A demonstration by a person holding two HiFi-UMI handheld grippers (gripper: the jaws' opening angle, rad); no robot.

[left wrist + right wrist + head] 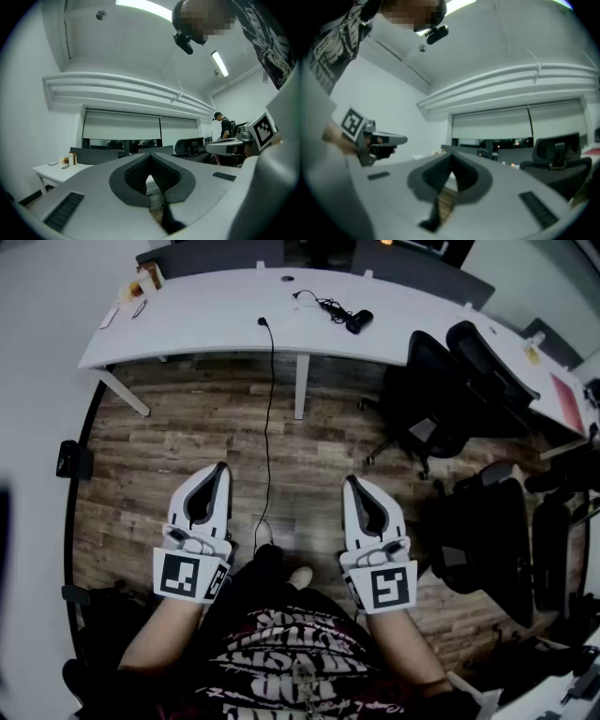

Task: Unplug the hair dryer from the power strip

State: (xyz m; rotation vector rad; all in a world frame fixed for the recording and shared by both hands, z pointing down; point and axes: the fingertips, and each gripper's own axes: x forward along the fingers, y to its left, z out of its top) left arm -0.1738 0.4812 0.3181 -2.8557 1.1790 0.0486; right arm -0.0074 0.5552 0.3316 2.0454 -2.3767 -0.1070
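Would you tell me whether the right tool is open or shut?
Shut: on the right tool the jaws meet, nothing between them.

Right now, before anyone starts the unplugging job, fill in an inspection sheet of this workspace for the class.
Surface: white curved desk, mostly bare, over a wood floor.
Job's things: black object, likely the hair dryer, lies on the desk; where it is plugged in cannot be made out.
Clutter: small items at the desk's left end.
Grippers: left gripper and right gripper both shut, empty, held level above the floor.
Cables: black cable hangs from desk to floor; tangled cord beside the dryer.
Surroundings: black office chairs at right; a person stands in the background.
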